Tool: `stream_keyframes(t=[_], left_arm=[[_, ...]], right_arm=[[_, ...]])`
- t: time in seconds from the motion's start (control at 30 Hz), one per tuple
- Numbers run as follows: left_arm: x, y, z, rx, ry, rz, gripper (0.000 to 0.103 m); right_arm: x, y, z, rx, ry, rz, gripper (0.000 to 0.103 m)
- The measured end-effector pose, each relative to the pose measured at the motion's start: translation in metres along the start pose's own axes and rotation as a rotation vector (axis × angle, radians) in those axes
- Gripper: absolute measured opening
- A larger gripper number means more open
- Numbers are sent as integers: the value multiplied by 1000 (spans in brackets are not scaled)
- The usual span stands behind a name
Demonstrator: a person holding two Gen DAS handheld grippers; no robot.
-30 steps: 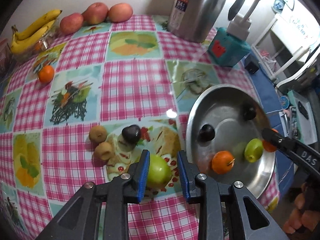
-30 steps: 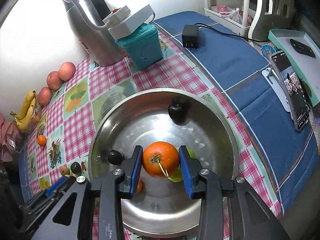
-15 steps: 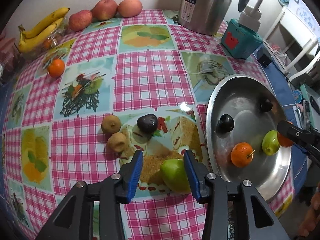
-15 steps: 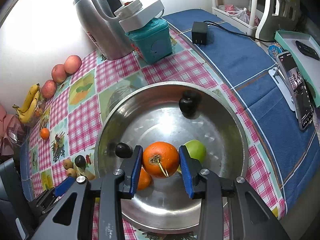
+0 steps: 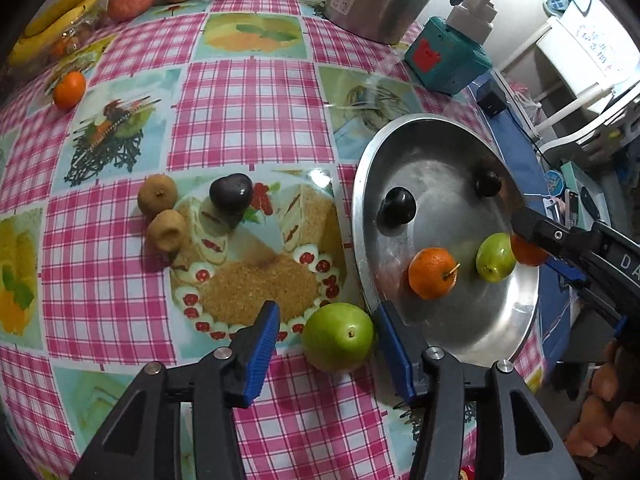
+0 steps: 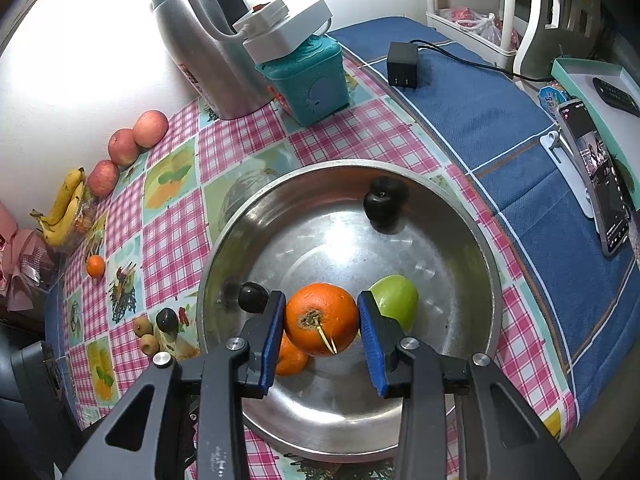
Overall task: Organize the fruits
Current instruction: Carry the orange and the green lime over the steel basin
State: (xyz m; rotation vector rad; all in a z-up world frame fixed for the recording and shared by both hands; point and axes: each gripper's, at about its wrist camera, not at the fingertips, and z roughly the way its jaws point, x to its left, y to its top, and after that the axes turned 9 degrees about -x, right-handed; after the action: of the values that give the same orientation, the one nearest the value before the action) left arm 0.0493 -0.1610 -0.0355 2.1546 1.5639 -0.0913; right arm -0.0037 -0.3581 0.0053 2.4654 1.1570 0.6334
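Surface (image 5: 256, 92) has pink check cloth, blue cloth beside. Left tool (image 5: 326, 334) just opened, green fruit (image 5: 338, 336) loose between. Right tool (image 6: 322, 320) holds orange (image 6: 320, 318) over metal bowl (image 6: 452, 216).

The left claw (image 5: 326, 344) has just been opening, pads apart, while the right claw (image 6: 322, 330) is clamped.

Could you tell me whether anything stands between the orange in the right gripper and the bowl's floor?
Partly: a second orange lies below the held orange on the left, and a green fruit lies beside the right gripper. The bowl is bare nearer the camera.
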Motion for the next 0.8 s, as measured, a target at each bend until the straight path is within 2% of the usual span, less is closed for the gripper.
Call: stream_keyframes(t=[0.03,0.1,0.3,0.4,0.53,0.67,0.8], left_arm=[[-1,1,1,5,-7,-4,51],[-1,0,0,9,-29,-13,39],[0,2,-2,19,-39,-38,39],[6,5,-10,-5,-20,-47,39],[7,13,-24,-53,-47,-63,39],[-10,20,-40,-108,-94,-25,39],[-35,20,-39,-104,-148,30,39]], right_arm=[[0,0,0,0,0,0,38],[0,0,0,1,1,0,38],[0,0,0,4,2,-1,38],[0,0,0,3,2,-1,38],[0,0,1,6,6,1,38],[-3,-1,4,15,7,11,38],[-16,0,4,15,-16,41,38]])
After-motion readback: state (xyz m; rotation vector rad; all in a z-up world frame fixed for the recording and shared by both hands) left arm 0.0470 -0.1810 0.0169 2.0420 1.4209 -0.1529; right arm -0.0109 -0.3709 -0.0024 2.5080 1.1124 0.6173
